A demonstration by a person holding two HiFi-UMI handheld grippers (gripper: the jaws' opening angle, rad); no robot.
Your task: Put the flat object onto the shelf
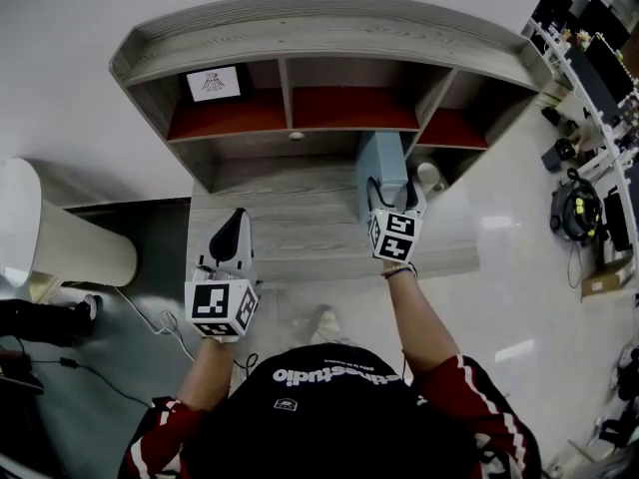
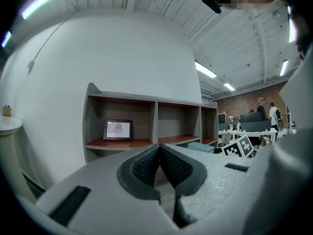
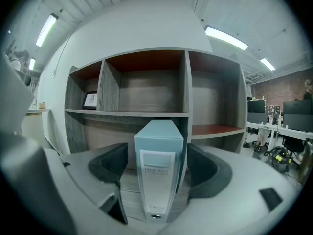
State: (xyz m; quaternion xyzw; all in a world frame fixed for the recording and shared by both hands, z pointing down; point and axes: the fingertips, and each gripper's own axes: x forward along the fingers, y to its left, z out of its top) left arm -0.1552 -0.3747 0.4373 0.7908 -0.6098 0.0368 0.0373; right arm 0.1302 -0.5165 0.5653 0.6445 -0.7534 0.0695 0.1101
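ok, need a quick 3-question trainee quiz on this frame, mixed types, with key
1. True or false: the right claw is clamped on the blue file box.
2. Which upper compartment of the shelf holds the framed picture? A left, B middle, C right.
3. Fill in: the left claw is empty, its jaws ____.

Key: 1 false, its jaws stand apart either side of the upright box, not pressing on it. 2 A. 3 shut.
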